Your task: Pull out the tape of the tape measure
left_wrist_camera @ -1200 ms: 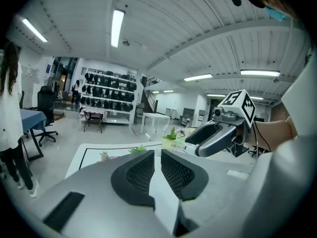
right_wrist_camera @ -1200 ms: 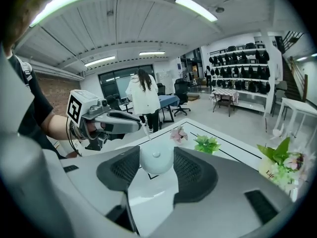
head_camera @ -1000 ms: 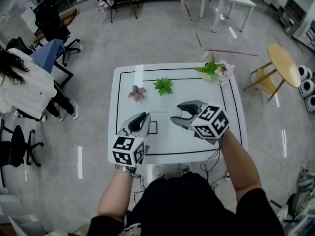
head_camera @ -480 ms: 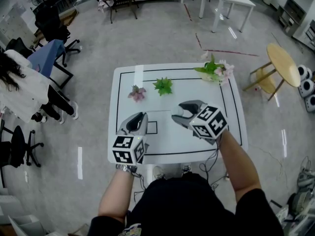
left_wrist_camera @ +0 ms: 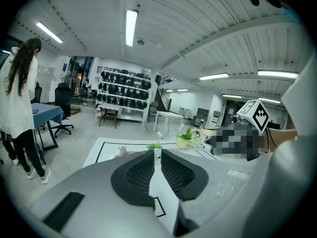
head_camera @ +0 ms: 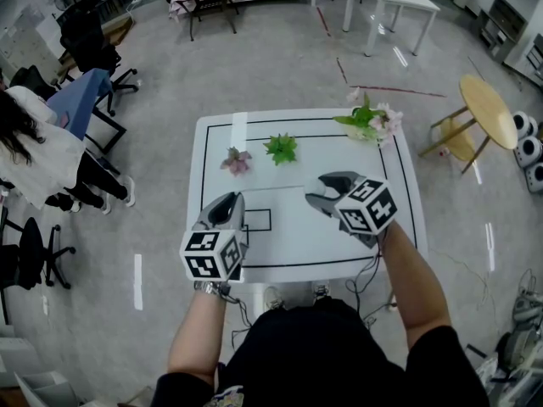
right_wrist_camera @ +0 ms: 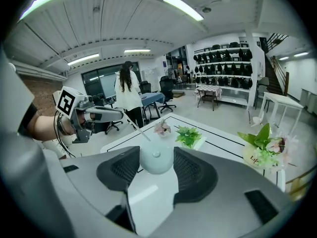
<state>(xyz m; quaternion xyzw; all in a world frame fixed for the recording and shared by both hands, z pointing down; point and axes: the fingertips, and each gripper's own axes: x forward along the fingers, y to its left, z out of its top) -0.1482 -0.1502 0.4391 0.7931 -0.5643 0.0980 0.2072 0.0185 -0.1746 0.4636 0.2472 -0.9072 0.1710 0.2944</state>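
Note:
A pale round tape measure sits between the jaws of my right gripper, which is shut on it above the middle of the white table. Its thin white tape runs out to the left to my left gripper. In the left gripper view my left gripper is shut on the tape's end, a narrow white strip between the dark pads. From the head view the tape shows as a faint line across the table between the two grippers.
A pink flower, a green plant and a potted bouquet stand along the table's far side. A person in white and office chairs are to the left. A round wooden table stands at the right.
My left gripper has moved left and nearer to me with the tape end. The right gripper has shifted slightly right. The stretch of tape between them is longer.

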